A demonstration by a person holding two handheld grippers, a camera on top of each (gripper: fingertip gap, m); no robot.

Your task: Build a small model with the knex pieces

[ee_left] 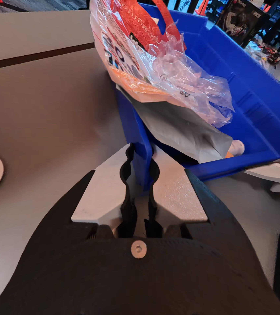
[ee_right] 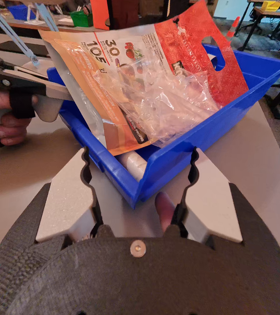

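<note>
Grey table [ee_right: 238, 153], left gripper [ee_left: 141, 146] clamping blue bin [ee_left: 255, 95] wall; right gripper [ee_right: 139, 150] agape

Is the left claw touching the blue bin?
Touching. The left wrist view shows the left claw shut on the blue bin wall.

Blue plastic bin [ee_right: 178, 163] sits tilted on the grey tabletop [ee_right: 238, 153]; left tongs [ee_left: 141, 163] are clamped on its wall. Inside: a printed orange-and-red bag [ee_right: 195, 56] leaning upright, crumpled clear plastic [ee_right: 166, 109], and a white roll [ee_right: 134, 166] beneath.
</note>
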